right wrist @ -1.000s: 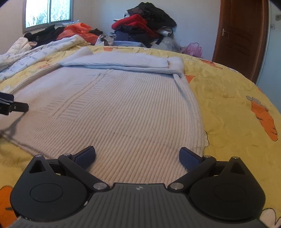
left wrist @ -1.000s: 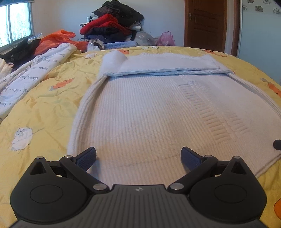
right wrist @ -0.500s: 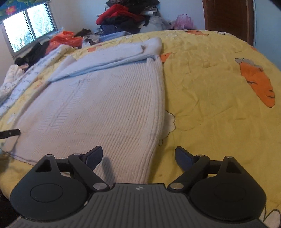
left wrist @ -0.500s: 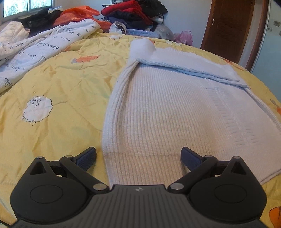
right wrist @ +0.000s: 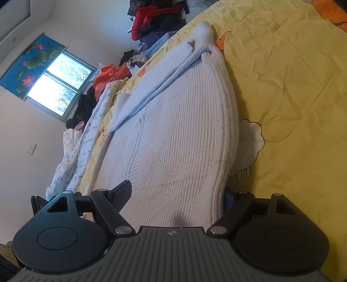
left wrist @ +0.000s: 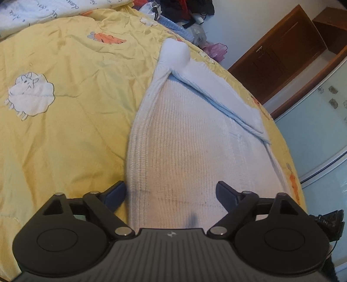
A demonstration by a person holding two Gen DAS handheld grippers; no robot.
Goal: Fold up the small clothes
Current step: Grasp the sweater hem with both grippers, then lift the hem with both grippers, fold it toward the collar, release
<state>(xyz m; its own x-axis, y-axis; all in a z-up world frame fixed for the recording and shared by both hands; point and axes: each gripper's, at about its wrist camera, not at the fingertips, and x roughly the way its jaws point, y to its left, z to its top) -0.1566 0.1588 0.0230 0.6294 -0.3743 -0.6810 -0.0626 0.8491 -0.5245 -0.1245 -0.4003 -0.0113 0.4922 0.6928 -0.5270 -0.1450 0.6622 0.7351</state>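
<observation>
A white ribbed knit sweater (left wrist: pixel 190 138) lies flat on the yellow quilt, its sleeves folded across the far end. My left gripper (left wrist: pixel 171 193) is open, its fingers straddling the sweater's near left hem corner. The sweater also shows in the right wrist view (right wrist: pixel 182 134). My right gripper (right wrist: pixel 175 193) is open and tilted, astride the near right hem corner; the right finger sits under the sweater's raised edge, mostly hidden. The other gripper shows at each view's edge.
The yellow quilt (left wrist: pixel 65 130) with sheep and carrot prints covers the bed. A white printed blanket (right wrist: pixel 82 143) lies along the left side. A pile of clothes (right wrist: pixel 156 19) sits at the far end. A brown door (left wrist: pixel 282 56) and a window (right wrist: pixel 58 86) are behind.
Both grippers have moved outward to the sweater's near hem corners, lowered and tilted. The right finger has slipped under the sweater's edge. Both stay open.
</observation>
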